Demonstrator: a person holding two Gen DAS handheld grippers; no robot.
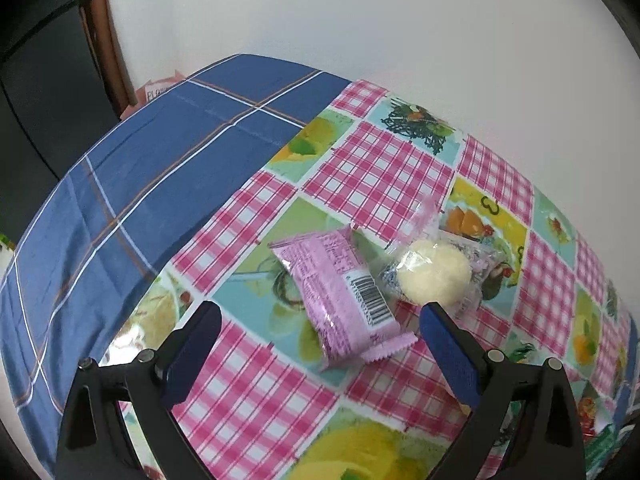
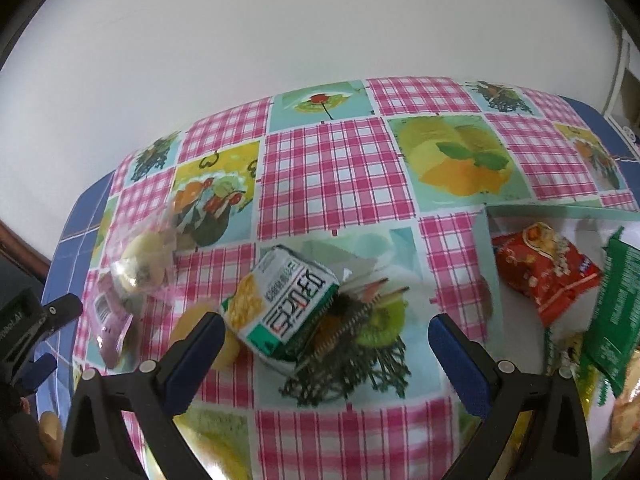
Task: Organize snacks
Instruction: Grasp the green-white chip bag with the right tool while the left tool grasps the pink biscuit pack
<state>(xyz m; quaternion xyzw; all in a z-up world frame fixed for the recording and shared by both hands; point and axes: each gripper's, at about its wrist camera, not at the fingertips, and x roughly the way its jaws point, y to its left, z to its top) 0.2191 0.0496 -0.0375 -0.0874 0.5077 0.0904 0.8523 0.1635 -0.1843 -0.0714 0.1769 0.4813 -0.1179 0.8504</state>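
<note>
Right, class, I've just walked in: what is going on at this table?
A person with a gripper in each hand is sorting snacks. The left gripper hangs open over a pink packet beside a clear-wrapped pale bun. The right gripper is open over a green and white packet. A red packet and a green one already lie in a tray on the right.

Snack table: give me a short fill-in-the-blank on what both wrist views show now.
1. The barcode is printed on the ____ packet.
2. The clear-wrapped bun lies on the ____ tablecloth, not the blue cloth.
3. The left gripper and the right gripper both have jaws that are ____.
4. The red packet sits in a ____.

Missing: pink; checked; open; tray
</note>
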